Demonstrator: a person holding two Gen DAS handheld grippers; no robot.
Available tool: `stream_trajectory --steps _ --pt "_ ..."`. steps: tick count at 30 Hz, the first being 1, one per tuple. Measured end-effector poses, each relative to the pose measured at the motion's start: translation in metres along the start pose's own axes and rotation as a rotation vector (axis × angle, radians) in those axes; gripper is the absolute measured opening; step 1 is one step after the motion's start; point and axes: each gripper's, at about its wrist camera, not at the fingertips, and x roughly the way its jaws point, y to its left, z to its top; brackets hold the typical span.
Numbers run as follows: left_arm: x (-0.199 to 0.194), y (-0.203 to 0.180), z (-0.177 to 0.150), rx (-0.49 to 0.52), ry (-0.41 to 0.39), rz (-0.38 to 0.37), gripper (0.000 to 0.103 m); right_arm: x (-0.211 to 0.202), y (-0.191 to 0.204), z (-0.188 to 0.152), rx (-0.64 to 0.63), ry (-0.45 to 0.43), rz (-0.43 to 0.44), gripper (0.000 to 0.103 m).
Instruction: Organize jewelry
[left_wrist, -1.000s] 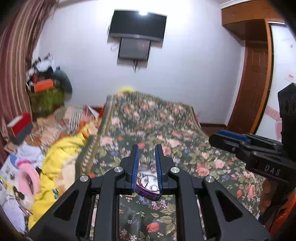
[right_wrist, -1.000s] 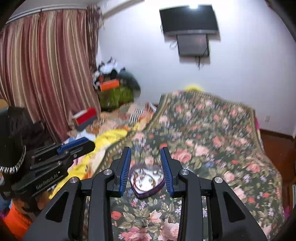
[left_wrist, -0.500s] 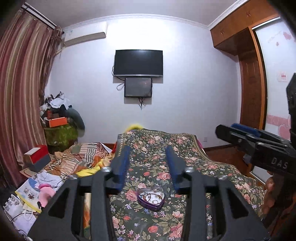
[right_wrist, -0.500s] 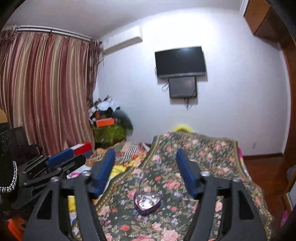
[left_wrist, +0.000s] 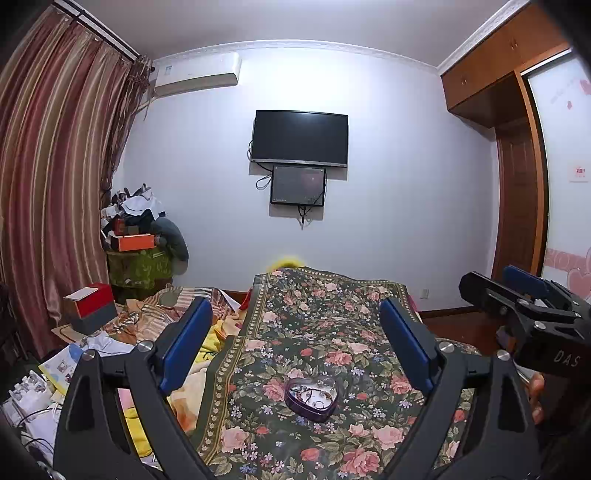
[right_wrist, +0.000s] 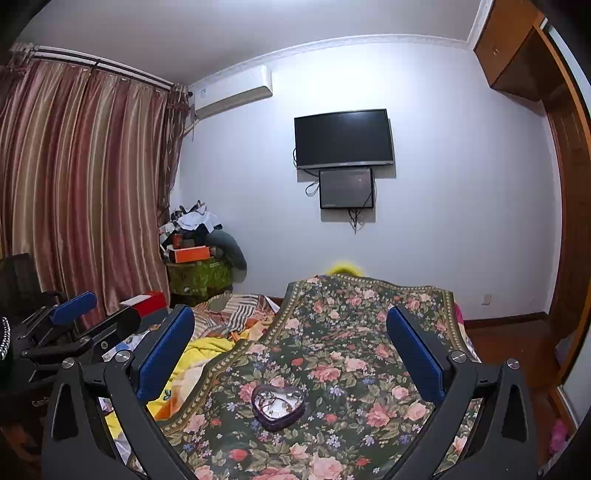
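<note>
A purple heart-shaped jewelry box (left_wrist: 311, 398) lies open on the floral bedspread (left_wrist: 325, 317), with several small pieces of jewelry inside. It also shows in the right wrist view (right_wrist: 278, 407). My left gripper (left_wrist: 295, 345) is open and empty, held back above the box. My right gripper (right_wrist: 290, 352) is open and empty too, also raised well clear of the box. The right gripper shows at the right edge of the left wrist view (left_wrist: 524, 310). The left gripper shows at the left of the right wrist view (right_wrist: 74, 325).
A cluttered floor with a yellow blanket (left_wrist: 184, 387), papers and a red box (left_wrist: 90, 308) lies left of the bed. A striped curtain (left_wrist: 48, 184) hangs on the left. A TV (left_wrist: 300, 137) is on the far wall. A wooden wardrobe (left_wrist: 517, 184) stands on the right.
Both grippers opened wide and pulled up and back from the heart-shaped box, which was between the fingers before and now sits alone on the bedspread.
</note>
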Motion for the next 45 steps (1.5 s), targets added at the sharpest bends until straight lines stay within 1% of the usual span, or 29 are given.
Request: stream_trajectory --steps 19,25,29,45 --pt "0.006 -0.004 -0.007 0.014 0.015 0.002 0.093 -0.001 -0.004 -0.004 0.023 0.029 0.018 0.103" --pt "0.007 -0.004 -0.008 0.018 0.013 0.006 0.096 -0.002 -0.004 -0.005 0.026 0.031 0.019 0.103" --pt "0.009 -0.002 -0.009 0.013 0.013 0.011 0.101 -0.001 -0.005 -0.006 0.035 0.035 0.019 0.103" --pt "0.012 0.001 -0.01 0.007 0.031 0.016 0.102 -0.002 -0.008 -0.007 0.044 0.041 0.015 0.103"
